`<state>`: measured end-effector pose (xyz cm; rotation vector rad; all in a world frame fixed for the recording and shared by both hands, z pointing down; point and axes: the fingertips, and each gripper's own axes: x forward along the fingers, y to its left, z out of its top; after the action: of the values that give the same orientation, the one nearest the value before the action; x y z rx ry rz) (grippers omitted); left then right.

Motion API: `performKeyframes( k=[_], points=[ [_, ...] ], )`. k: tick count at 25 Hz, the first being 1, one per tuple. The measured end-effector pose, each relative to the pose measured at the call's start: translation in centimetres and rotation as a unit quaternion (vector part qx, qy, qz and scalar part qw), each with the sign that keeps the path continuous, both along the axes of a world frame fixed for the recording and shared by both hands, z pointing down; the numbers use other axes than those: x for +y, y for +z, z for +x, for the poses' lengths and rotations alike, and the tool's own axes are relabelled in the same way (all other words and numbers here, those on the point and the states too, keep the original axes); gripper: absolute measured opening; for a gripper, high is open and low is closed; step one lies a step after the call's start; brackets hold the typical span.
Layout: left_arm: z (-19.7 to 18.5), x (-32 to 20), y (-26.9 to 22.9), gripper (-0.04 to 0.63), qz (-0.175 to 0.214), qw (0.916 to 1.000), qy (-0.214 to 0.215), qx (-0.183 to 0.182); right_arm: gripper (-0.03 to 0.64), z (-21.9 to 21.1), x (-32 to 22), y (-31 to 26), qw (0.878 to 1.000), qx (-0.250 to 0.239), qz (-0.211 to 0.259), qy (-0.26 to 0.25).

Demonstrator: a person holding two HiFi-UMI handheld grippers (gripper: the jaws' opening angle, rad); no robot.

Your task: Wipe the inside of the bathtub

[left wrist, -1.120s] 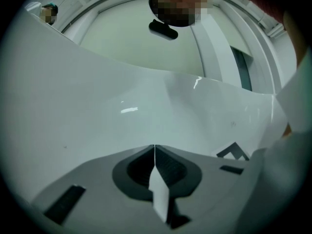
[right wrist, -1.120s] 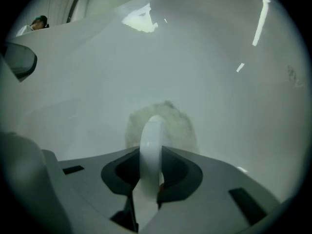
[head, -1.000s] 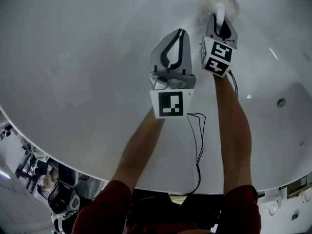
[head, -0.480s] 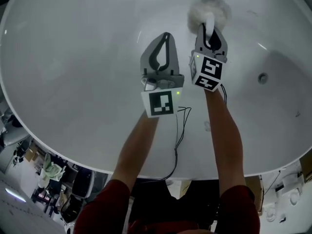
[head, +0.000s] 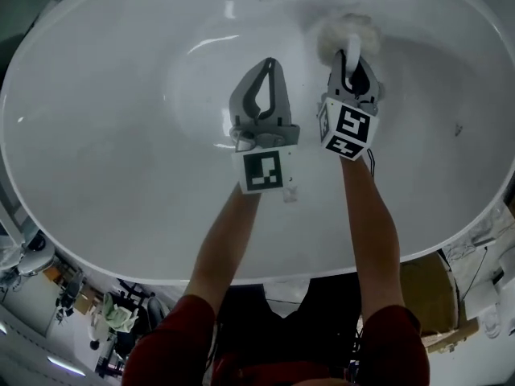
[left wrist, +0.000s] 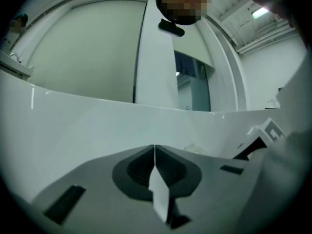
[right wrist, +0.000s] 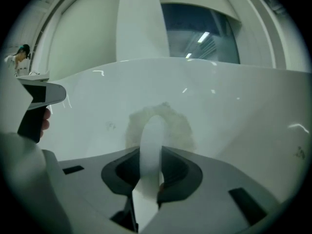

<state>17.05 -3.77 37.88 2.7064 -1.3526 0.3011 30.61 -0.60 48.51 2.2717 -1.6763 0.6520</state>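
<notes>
The glossy white oval bathtub (head: pixel 121 135) lies with its long axis left to right in the head view, and inside its smooth basin are only the two grippers and the wiper. The left gripper (head: pixel 269 64) hangs over the basin with its jaws pressed together on nothing. Just beside it, the right gripper (head: pixel 352 59) clamps the smooth white handle (right wrist: pixel 152 140) of a round fluffy off-white wiping pad (head: pixel 346 30); the handle points away from the person, and the pad rests against the tub's far inner wall.
</notes>
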Motion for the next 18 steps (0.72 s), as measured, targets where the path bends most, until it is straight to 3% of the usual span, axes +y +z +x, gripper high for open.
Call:
performKeyframes(
  k=[8,14,18],
  points=[
    [11.3,4.3,2.4,0.015,-0.009,0.999,0.043,-0.003,0.091,13.7,5.6,2.1,0.997,0.014,-0.003,0.078],
    [16.5,4.6,3.4,0.015,-0.01,0.9981,0.06,-0.008,0.091,19.1,5.7,3.3,0.995,0.028,0.006,0.098],
    [18.4,4.9,4.9,0.015,-0.017,0.9972,0.071,-0.013,0.091,20.0,5.2,5.0,0.994,0.043,0.02,0.101]
  ],
)
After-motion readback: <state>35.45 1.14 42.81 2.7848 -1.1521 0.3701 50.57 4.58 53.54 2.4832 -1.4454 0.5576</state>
